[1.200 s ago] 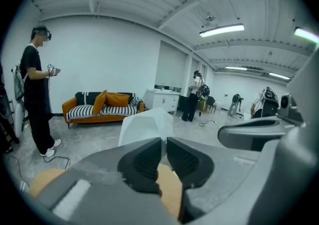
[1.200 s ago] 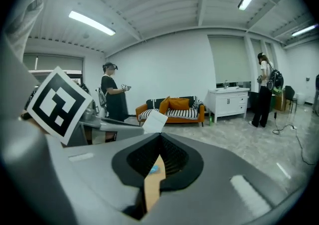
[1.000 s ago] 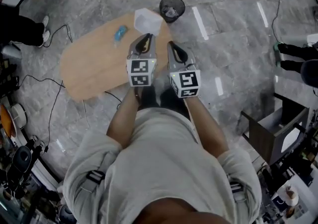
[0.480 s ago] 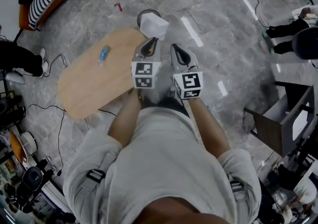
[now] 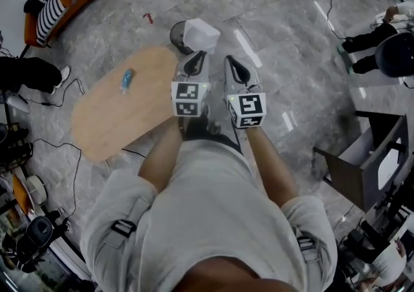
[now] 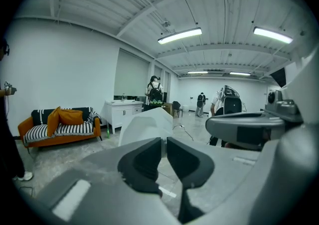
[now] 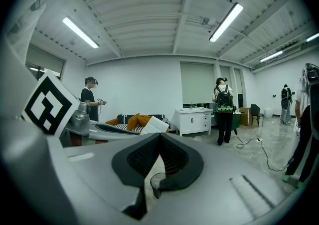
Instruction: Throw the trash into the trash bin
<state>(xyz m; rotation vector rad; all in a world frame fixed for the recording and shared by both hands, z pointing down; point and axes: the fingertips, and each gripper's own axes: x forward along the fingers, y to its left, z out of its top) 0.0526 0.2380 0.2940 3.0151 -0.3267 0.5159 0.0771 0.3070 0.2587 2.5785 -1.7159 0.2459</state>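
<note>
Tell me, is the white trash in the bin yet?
Out: the left gripper holds the white trash in the air, by the black trash bin.

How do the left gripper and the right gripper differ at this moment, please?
The left gripper is clamped on a white piece of trash, while the right gripper is shut on nothing. In the head view the left gripper's load overlaps the trash bin, whereas the right gripper points at the floor beside it. Both are held out side by side, and each carries a marker cube.
</note>
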